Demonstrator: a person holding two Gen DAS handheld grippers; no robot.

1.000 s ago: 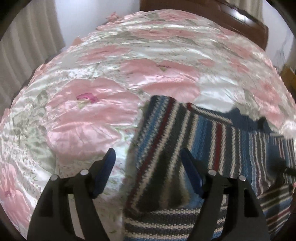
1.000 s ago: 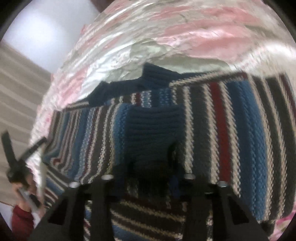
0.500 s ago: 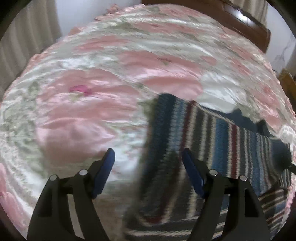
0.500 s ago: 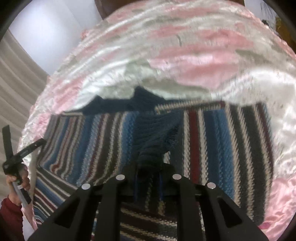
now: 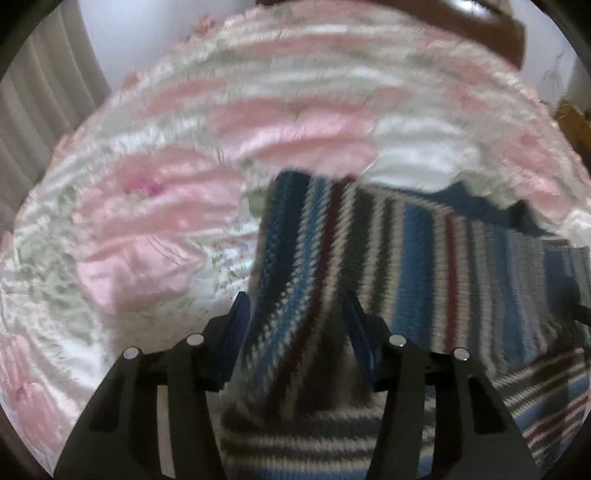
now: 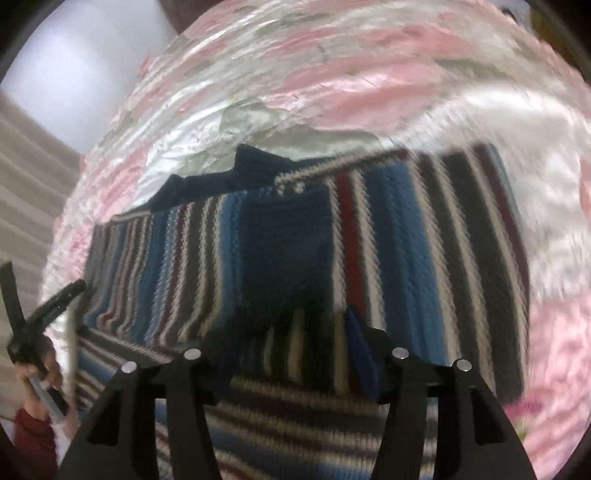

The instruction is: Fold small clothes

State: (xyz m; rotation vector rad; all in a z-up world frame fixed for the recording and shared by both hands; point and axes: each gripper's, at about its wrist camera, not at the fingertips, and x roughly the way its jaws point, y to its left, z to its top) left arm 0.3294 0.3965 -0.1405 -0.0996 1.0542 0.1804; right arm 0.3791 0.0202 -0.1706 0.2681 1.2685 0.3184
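A knitted sweater (image 5: pixel 424 258) striped in blue, grey, white and dark red lies spread on the pink floral bedspread (image 5: pixel 166 192). My left gripper (image 5: pixel 295 317) is open, and the sweater's left edge runs between its fingers and fills the gap. In the right wrist view the same sweater (image 6: pixel 417 240) fills the middle, with a navy sleeve (image 6: pixel 284 240) lying flat across it. My right gripper (image 6: pixel 291 332) stands open just above the striped fabric, holding nothing. The left gripper's body (image 6: pixel 37 314) shows at the far left, held by a hand (image 6: pixel 37 373).
The satin bedspread (image 6: pixel 332 74) stretches far beyond the sweater on all sides. A dark wooden headboard (image 5: pixel 480 26) bounds the far end. Pale curtains (image 5: pixel 37 110) hang to the left of the bed, and a white wall (image 6: pixel 74 66) stands behind.
My right gripper has opened and let go of the navy sleeve, which now lies flat. My left gripper's fingers have narrowed around the sweater's left edge.
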